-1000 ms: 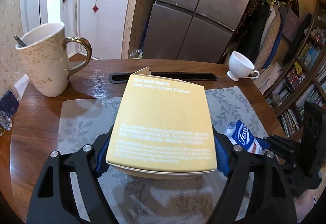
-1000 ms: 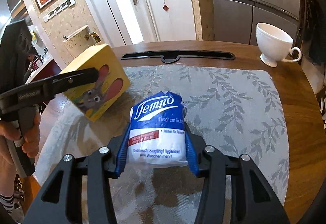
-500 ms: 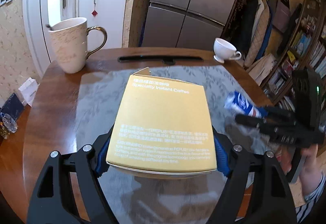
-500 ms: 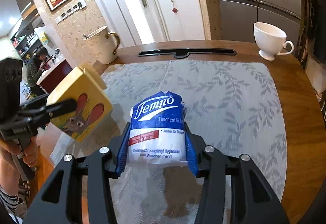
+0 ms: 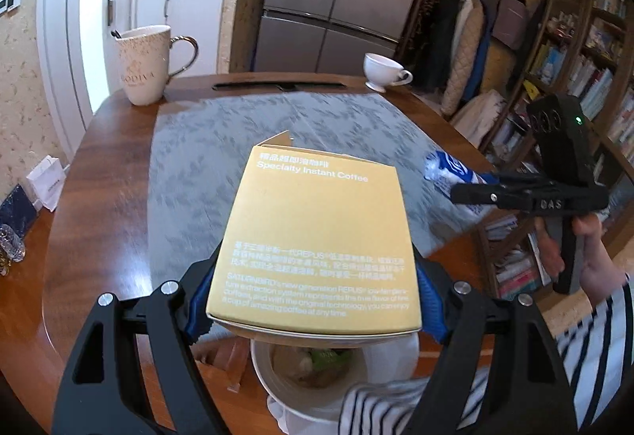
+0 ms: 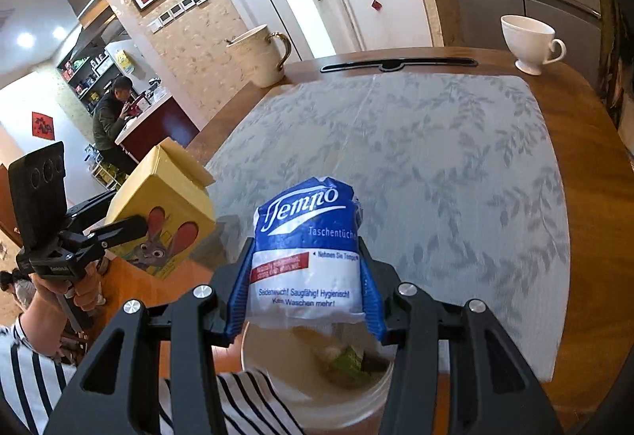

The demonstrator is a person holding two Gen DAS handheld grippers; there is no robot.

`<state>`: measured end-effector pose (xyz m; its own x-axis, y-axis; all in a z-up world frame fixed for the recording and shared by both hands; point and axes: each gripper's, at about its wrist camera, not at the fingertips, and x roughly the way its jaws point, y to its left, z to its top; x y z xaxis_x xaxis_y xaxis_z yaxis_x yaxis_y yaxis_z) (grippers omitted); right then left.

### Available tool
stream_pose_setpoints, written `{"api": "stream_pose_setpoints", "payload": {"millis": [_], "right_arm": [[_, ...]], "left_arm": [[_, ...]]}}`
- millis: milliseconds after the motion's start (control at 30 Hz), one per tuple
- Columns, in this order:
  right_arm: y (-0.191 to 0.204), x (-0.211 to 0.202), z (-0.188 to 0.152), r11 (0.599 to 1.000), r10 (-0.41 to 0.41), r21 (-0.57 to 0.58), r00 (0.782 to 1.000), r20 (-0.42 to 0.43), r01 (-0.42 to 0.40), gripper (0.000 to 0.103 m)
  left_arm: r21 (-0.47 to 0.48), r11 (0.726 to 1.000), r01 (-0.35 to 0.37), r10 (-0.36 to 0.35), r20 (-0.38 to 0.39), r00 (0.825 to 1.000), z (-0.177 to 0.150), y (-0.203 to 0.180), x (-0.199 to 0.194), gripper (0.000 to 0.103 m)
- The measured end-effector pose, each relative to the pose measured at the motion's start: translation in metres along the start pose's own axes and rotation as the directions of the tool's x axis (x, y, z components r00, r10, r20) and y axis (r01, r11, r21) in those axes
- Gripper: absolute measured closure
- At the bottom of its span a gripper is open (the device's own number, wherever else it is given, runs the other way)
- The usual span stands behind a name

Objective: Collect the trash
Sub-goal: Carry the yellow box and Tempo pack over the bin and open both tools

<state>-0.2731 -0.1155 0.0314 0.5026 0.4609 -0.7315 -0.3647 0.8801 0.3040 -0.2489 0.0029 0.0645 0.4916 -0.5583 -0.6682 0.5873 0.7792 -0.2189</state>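
Now, left gripper (image 5: 313, 300) clamped on the yellow coffee box (image 5: 317, 237), blue pads pressed to both flanks, box tilted up and forward. Right gripper (image 6: 307, 300) squeezed on the blue-and-white tissue pack (image 6: 307, 256), pads biting its soft sides. Both loads held clear of the table (image 5: 91, 205), out past its near edge.

Directly below both: white bin (image 6: 317, 391), mouth open, scraps already inside, green wrapper among them. In the left view, bin rim (image 5: 277, 391) peeking out just under the box's near end. In the right view, pack hanging over the far part of the opening. Striped sleeve (image 5: 388, 407) crowding the near rim in both views.

Judged step: drop into the bin. Best done one at a time. Box first probably, being wide against that mouth: nose it down so a narrow end leads, centre it over the opening, then spread the jaws cleanly so no pad drags a corner sideways. Loose top flap likely to snag the rim, so worth aiming towards the middle. Pack easier, soft and small; straight release from just above, away from the sleeve.

Further out: grey leaf-print mat (image 6: 436, 165) bare of trash, mug (image 5: 144, 68) with a spoon at the far left corner, white teacup (image 6: 529, 41) far right, black slot (image 6: 396, 64) along the far edge. Nothing else on the table looking like rubbish, so close to finished by that reading.
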Motion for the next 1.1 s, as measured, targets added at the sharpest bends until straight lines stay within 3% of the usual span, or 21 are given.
{"api": "stream_pose_setpoints", "payload": {"millis": [133,233,333,500,700,933,1100], "right_arm": [[0.005,-0.007,-0.019,1.0,0.015,-0.019,1.0,-0.011,-0.015,0.057],[0.009,-0.012,-0.035,0.999,0.026,-0.03,0.999,-0.023,-0.027,0.057],[0.011,-0.015,-0.051,0.998,0.052,-0.029,0.998,-0.046,-0.053,0.057],[0.018,-0.014,-0.076,0.997,0.046,-0.065,0.995,-0.09,-0.052,0.057],[0.017,0.023,-0.109,0.997,-0.007,-0.081,0.982,-0.187,-0.009,0.057],[0.009,0.079,-0.136,0.992,-0.087,-0.109,0.96,-0.268,0.059,0.057],[0.003,0.112,-0.145,0.986,-0.131,-0.136,0.947,-0.295,0.093,0.057]], "left_arm": [[0.0,0.997,0.077,-0.077,-0.005,0.997,-0.016,-0.011,-0.005,0.023],[0.028,0.997,0.072,-0.071,-0.04,0.997,-0.027,-0.024,-0.003,0.023],[0.051,0.992,0.119,-0.116,-0.059,0.991,-0.042,-0.035,-0.007,0.023],[0.075,0.984,0.161,-0.148,-0.16,0.976,-0.069,-0.048,0.003,0.023],[0.01,0.995,0.098,-0.091,-0.277,0.956,-0.103,-0.041,0.044,0.023],[0.056,0.998,-0.039,0.057,-0.375,0.925,-0.13,-0.036,0.1,0.023],[0.061,0.996,-0.067,0.086,-0.419,0.904,-0.144,-0.023,0.13,0.023]]}}
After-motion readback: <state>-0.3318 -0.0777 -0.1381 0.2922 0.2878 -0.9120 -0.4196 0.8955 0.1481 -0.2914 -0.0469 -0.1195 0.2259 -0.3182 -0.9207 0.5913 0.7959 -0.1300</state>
